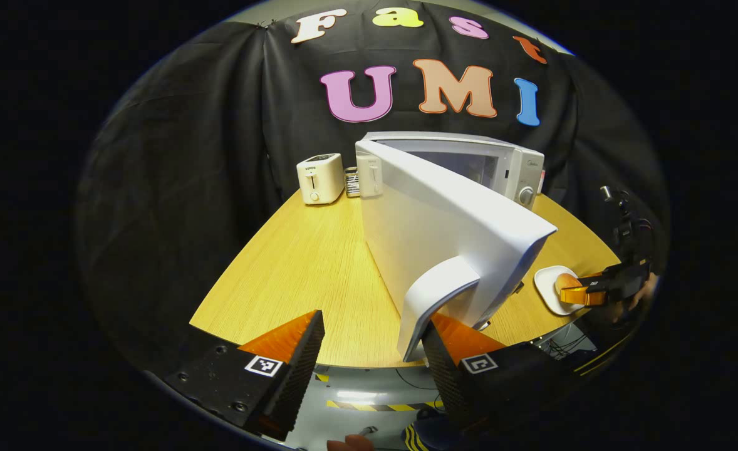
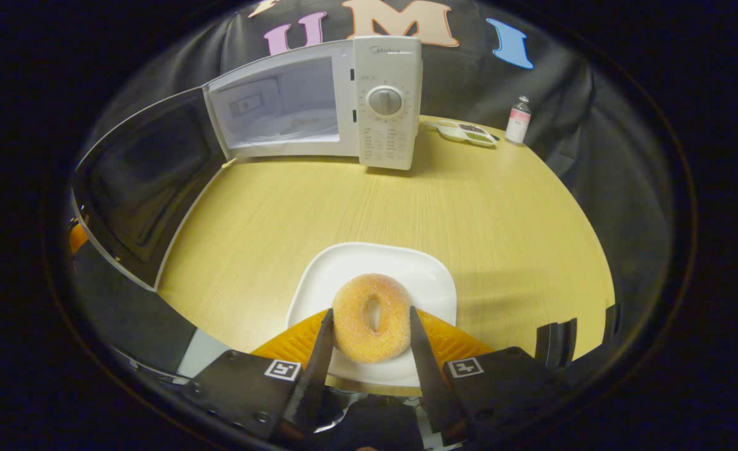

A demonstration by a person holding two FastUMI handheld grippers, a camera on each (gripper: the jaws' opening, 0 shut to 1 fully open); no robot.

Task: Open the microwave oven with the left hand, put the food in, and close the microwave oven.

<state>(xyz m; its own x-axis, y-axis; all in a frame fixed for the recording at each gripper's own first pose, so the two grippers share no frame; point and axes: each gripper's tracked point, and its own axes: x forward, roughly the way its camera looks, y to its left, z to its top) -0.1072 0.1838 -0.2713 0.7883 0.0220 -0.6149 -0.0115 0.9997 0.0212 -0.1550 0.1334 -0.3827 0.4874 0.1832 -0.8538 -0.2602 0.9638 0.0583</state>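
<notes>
With the right gripper [image 2: 369, 347] fingers clenched on the doughnut [image 2: 372, 316] over its plate [image 2: 435, 275], and the left gripper [image 1: 372, 357] released beside the door handle [image 1: 435, 300] (door swung wide), the doughnut may slip or clip the microwave [image 2: 384, 103] far ahead.

A doughnut [image 2: 372, 317] lies on a plate [image 2: 431, 279] before the microwave [image 2: 344, 106] on the table [image 2: 500, 213].

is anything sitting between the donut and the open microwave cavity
Nothing visible does. In the right gripper view the donut sits on the white plate between the right gripper jaws, and bare tabletop runs up to the microwave cavity, with the door swung out left.
</notes>
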